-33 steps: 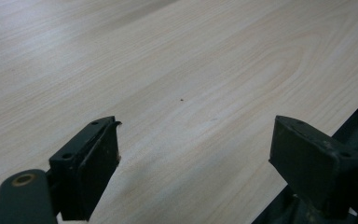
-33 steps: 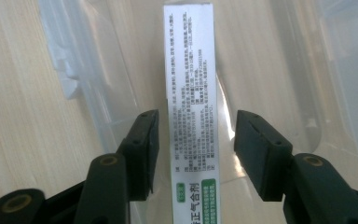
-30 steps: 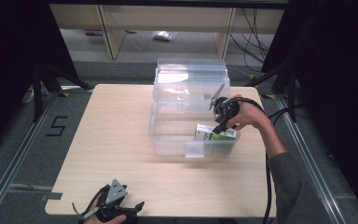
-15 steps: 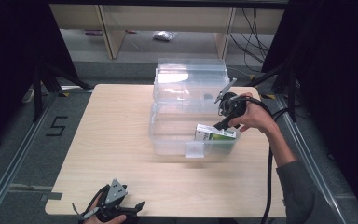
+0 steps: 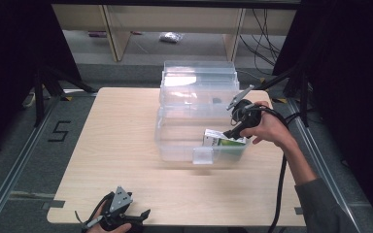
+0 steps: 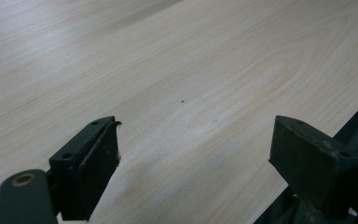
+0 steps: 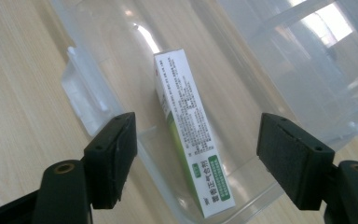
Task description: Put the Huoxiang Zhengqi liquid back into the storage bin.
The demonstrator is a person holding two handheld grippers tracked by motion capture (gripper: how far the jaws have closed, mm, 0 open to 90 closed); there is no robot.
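A white and green carton (image 5: pixel 225 139) (image 7: pixel 192 133) lies inside the clear plastic bin (image 5: pixel 177 144) (image 7: pixel 88 95) in the middle of the table, near its right end. My right gripper (image 5: pixel 233 130) (image 7: pixel 196 161) hovers just above that carton, open, with the carton seen between its jaws but apart from them. My left gripper (image 5: pixel 136 217) (image 6: pixel 193 161) rests low at the table's near edge, open, with bare wood between its jaws.
A second clear bin (image 5: pixel 199 85) stands right behind the first, toward the table's far edge. The light wooden table (image 5: pixel 111 141) has free room on its left half and front. Dark stands and cables (image 5: pixel 291 77) flank the right side.
My right gripper has drawn back and up a little to the right, away from the carton, which stays in the bin. The left gripper has not moved.
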